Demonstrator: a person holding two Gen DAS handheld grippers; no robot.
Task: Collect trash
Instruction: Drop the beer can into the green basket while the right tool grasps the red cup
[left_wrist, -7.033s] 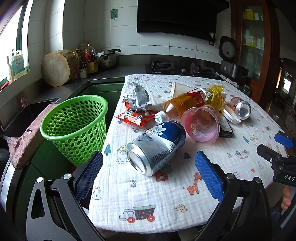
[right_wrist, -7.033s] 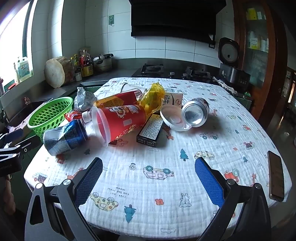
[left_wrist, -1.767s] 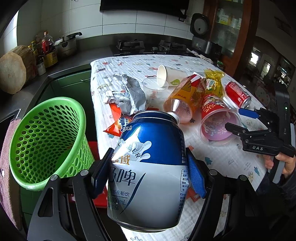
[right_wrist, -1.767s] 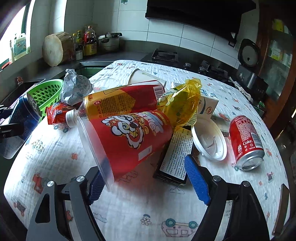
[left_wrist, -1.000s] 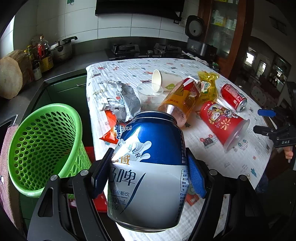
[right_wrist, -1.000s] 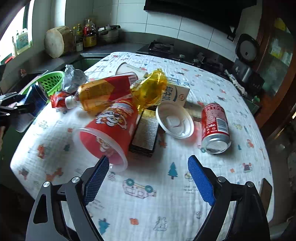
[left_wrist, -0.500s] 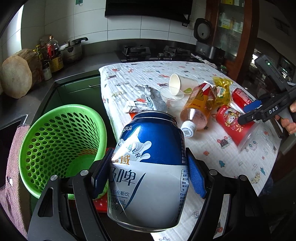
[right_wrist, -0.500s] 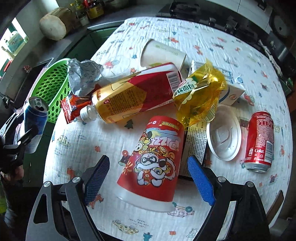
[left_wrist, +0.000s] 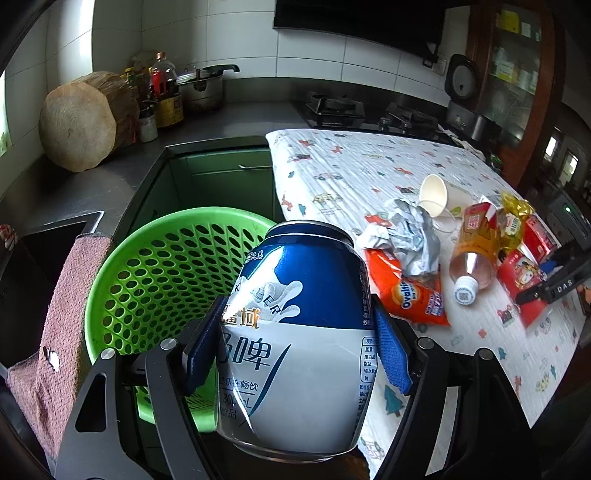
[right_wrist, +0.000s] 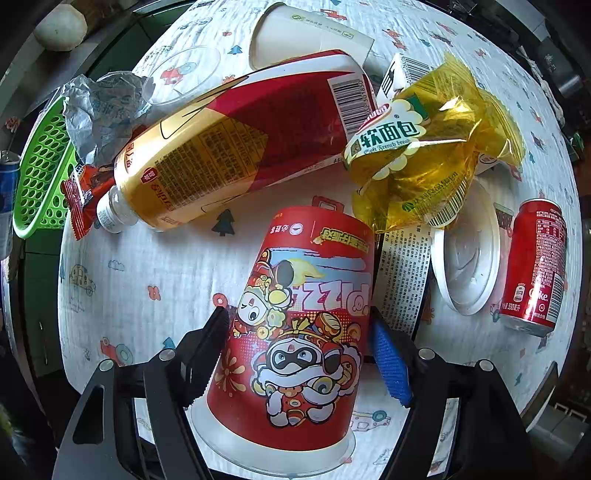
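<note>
left gripper (left_wrist: 297, 343) is clamped on the blue beer can (left_wrist: 299, 339) beside the green basket (left_wrist: 155, 273); only the right wrist view shows the right gripper (right_wrist: 299, 347) closing around the red cup (right_wrist: 295, 332) lying on the table (right_wrist: 147, 258), pads at its sides

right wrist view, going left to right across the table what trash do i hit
green basket at the table's left edge → crumpled foil wrapper → yellow and red bottle → red cartoon cup between the right gripper's closing jaws → yellow bread bag → white lid → red Coke can
</note>
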